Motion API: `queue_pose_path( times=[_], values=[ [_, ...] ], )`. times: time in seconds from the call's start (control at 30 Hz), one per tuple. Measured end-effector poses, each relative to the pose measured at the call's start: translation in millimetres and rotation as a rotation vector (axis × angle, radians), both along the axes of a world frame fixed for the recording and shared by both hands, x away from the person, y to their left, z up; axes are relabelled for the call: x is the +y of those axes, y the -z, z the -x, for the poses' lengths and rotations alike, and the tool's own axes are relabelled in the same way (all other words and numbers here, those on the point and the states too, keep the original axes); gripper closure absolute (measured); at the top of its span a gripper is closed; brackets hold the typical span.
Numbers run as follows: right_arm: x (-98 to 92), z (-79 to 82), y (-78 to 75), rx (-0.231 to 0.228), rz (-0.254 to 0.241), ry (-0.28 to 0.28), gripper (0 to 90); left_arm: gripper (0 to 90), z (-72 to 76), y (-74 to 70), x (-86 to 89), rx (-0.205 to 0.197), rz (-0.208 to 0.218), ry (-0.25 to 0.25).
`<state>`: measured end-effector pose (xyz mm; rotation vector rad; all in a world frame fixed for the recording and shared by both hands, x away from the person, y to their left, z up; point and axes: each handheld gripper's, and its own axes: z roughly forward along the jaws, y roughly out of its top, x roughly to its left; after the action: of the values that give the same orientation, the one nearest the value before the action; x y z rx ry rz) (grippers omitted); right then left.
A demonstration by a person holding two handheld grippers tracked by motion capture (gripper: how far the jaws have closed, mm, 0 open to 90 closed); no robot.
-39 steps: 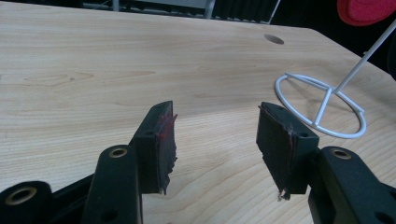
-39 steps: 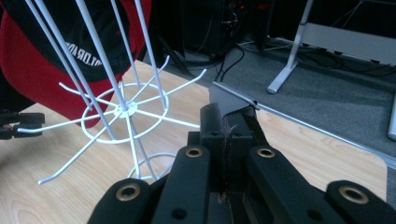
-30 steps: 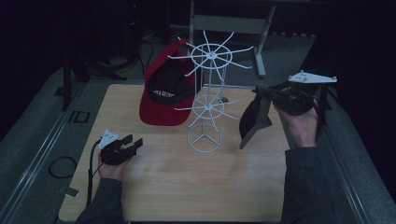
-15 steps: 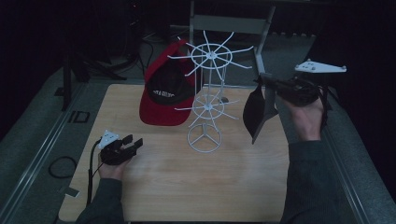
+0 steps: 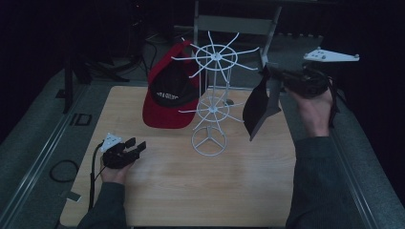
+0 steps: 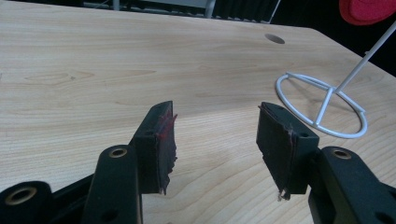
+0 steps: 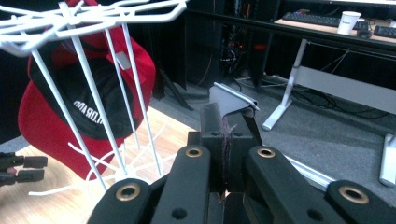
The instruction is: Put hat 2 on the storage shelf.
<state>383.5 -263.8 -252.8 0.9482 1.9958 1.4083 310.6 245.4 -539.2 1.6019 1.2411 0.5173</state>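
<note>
**Black cap held up beside wire hat rack**

The right gripper point(image 5: 273, 71), raised at the far right of the table, has its jaws closed flat on a thin edge of a black cap point(image 5: 259, 109); in the right gripper view the pinched fabric point(image 7: 232, 108) folds just above the jaws. The cap hangs below the grip, clear of the table, its long axis running steeply downward and its lowest corner pointing down toward the near side. It droops and creases, so it looks light and soft, with what seems a stiffer brim; a pinch on the rim or brim edge seems the safest hold, since the crown would likely collapse.

Just left of it stands a white wire hat rack point(image 5: 213, 100), two tiers of spokes on a ring base. A red and black cap point(image 5: 170, 98) hangs on the rack's far left side, its underside facing the camera.

At the near left, the left gripper point(image 5: 134, 147) rests low over the wooden table point(image 5: 200, 186), jaws spread wide and empty, aimed toward the rack's base ring point(image 6: 322, 105).
</note>
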Motion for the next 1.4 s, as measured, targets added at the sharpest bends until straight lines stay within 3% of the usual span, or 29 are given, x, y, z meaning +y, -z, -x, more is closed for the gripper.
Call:
queue_pose_path(
  times=[0.67, 1.4],
  values=[
    [4.1, -8.4, -17.7, -0.011, -0.020, -0.001, 89.6, 47.3, 0.0, 0.4, -0.3, 0.002, 0.005, -0.001],
    [13.3, -8.5, -36.8, -0.040, -0.008, -0.011, 89.6, 47.4, -0.1, 0.6, -0.4, 0.002, 0.002, -0.002]
  ],
)
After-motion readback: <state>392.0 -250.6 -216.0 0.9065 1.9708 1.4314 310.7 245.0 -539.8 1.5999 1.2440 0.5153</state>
